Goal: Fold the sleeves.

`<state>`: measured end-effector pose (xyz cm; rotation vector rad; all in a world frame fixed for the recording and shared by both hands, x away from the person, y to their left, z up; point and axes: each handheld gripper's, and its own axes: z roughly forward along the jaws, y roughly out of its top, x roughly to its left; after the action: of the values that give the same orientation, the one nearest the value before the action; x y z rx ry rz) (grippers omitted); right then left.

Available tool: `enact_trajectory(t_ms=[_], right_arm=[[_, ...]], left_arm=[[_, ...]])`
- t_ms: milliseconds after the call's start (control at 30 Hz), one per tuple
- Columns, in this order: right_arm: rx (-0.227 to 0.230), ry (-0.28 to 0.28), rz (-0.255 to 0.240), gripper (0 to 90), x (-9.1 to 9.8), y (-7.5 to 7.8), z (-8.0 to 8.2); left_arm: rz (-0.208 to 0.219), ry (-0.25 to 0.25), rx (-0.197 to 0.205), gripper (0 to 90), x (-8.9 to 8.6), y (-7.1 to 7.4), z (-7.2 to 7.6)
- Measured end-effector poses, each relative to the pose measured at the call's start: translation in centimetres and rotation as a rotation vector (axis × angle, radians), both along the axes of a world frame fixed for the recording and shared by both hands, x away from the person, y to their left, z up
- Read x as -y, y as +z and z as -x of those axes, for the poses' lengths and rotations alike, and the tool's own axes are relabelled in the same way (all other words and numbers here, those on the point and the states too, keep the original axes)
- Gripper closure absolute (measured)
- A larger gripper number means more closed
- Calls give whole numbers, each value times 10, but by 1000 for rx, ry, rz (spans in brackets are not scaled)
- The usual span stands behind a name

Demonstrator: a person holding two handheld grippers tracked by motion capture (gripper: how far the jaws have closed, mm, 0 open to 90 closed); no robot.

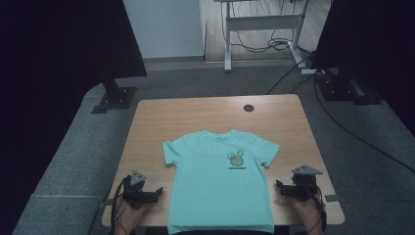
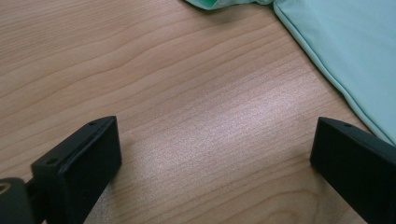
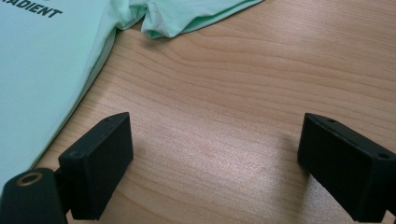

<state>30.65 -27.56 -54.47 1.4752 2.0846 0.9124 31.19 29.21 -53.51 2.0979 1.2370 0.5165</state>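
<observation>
Left gripper (image 1: 157, 191) and right gripper (image 1: 279, 187): black bodies, blocky rectangular black jaws with small screws, grey three-cornered top plates, black trailing cables.

Mint-green short-sleeved cotton T-shirt (image 1: 220, 186) with small chest logo: spread flat, front up, mid-bench, hem at near edge.

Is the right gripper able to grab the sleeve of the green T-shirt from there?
Probably yes. The right gripper is open, and only bare table lies between it and the T-shirt sleeve just ahead.
</observation>
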Motion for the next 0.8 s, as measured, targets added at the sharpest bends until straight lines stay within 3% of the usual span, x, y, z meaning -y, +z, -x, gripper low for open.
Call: enact_trajectory(t_ms=[800], right_arm=[[-1,8,0,99,1,0,0]], left_arm=[[2,-5,1,28,0,0,0]])
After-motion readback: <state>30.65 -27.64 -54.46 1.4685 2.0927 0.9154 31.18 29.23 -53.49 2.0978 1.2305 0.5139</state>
